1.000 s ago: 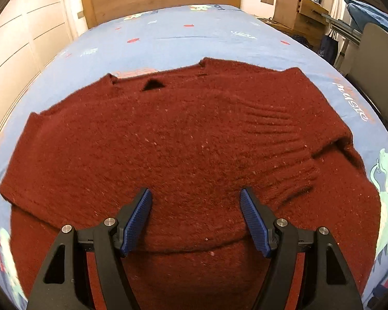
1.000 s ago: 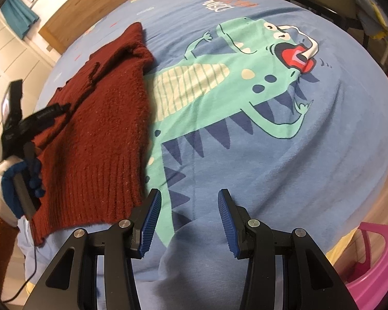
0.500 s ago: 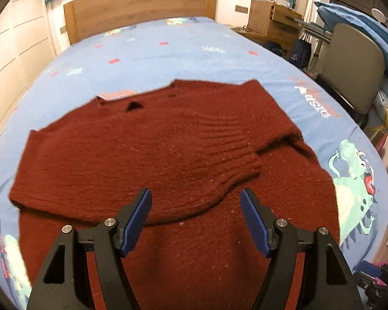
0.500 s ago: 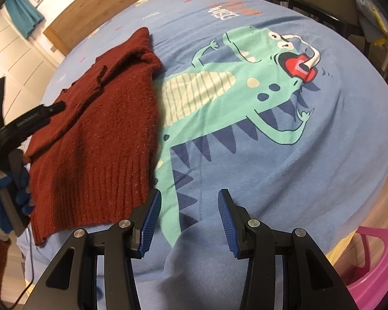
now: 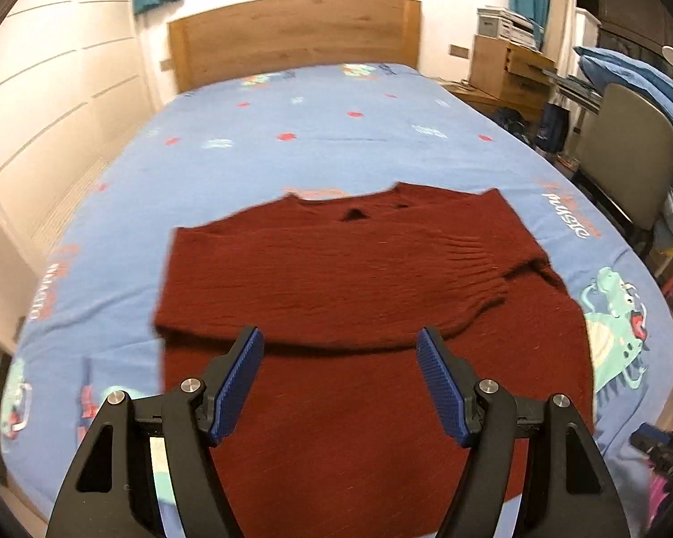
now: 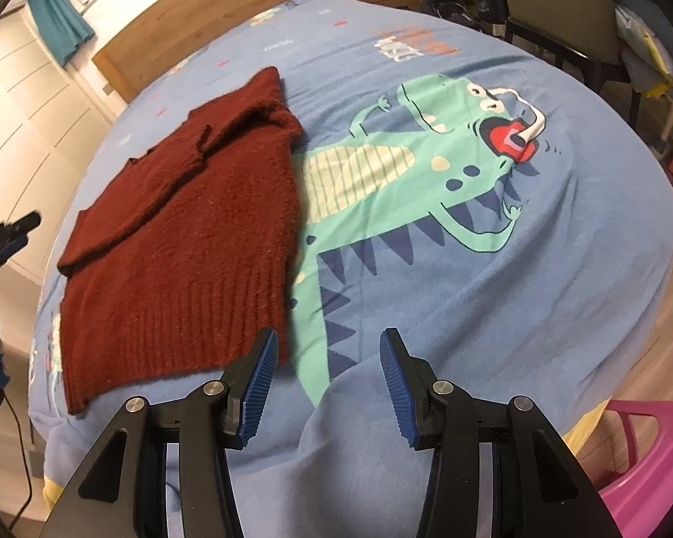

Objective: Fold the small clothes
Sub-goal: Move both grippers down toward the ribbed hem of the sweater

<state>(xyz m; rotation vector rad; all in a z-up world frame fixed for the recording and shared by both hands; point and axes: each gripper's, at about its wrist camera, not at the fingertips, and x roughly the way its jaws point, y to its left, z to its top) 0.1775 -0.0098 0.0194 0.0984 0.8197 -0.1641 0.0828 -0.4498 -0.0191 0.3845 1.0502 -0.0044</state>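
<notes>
Dark red knit sweater (image 5: 372, 296) flat on the blue dinosaur-print bedsheet (image 6: 493, 278), both sleeves folded across the chest, ribbed hem nearest. Left gripper (image 5: 340, 379) above the lower body, jaws apart, nothing between the pads. Right gripper (image 6: 325, 376) just right of the hem's near right corner, over bare sheet, jaws apart and empty.

Judged next: bottom-to-top fold. Worth bringing each gripper down onto one hem corner, pinching both knit layers together, lifting evenly, carrying the hem far toward the neckline (image 5: 350, 206). Best kept level and slow; thick knit sags and may drag the folded sleeves askew. Release only once edges align.
</notes>
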